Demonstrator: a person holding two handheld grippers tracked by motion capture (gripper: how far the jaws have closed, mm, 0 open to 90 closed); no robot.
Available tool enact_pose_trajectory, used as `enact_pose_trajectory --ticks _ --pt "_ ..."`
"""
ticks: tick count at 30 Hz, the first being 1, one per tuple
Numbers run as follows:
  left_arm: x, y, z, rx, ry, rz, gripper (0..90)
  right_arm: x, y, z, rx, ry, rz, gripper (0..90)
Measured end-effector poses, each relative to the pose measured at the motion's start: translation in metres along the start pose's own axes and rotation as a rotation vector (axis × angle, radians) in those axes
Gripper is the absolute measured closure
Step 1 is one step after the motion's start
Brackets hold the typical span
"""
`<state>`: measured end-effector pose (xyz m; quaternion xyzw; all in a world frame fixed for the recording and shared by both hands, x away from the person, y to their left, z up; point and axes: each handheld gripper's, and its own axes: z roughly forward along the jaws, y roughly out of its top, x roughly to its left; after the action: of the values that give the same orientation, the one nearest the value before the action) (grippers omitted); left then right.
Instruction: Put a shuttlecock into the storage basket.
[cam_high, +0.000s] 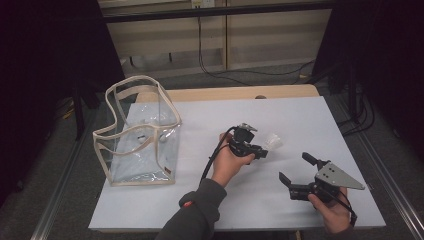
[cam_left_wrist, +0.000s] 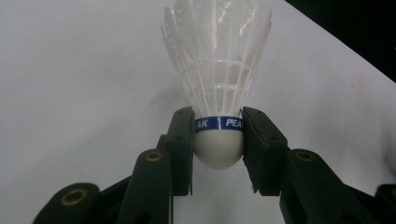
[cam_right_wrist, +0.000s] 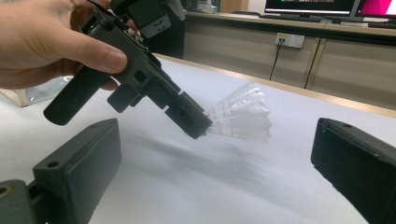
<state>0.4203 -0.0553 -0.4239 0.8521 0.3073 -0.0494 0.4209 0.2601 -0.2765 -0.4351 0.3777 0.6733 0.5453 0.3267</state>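
A white shuttlecock (cam_left_wrist: 218, 88) with a blue band hangs just above the white table, feathers pointing away from the jaws. My left gripper (cam_left_wrist: 218, 144) is shut on its round cork base. In the high view that gripper (cam_high: 262, 150) sits mid-table with the shuttlecock (cam_high: 273, 142) sticking out to its right. The right gripper view shows the same shuttlecock (cam_right_wrist: 243, 116) held off the surface. My right gripper (cam_high: 295, 168) stands open near the front right of the table, and its jaws hold nothing (cam_right_wrist: 212, 172).
A clear plastic tote bag with cream trim (cam_high: 137, 132) stands at the table's left side. The white table sheet (cam_high: 300, 120) ends at a wooden strip at the back. Cables lie on the floor beyond.
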Motion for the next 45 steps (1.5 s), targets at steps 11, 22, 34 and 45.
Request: enact_pose_trajectory --ticks 11,22,34,45 --pt "0.002 -0.004 -0.013 0.020 -0.011 -0.002 65.5 0.001 0.000 0.001 0.002 0.003 -0.004 1.7" --pt "0.004 -0.007 -0.022 0.031 -0.010 0.000 65.5 0.000 0.000 0.002 0.002 0.002 -0.003 1.7" --pt "0.009 -0.010 -0.037 0.030 -0.015 -0.016 65.5 0.001 0.000 0.002 0.002 0.005 -0.006 1.7" --pt "0.014 -0.013 -0.051 0.039 -0.017 -0.023 65.5 0.000 0.000 0.000 0.004 -0.002 -0.004 1.7"
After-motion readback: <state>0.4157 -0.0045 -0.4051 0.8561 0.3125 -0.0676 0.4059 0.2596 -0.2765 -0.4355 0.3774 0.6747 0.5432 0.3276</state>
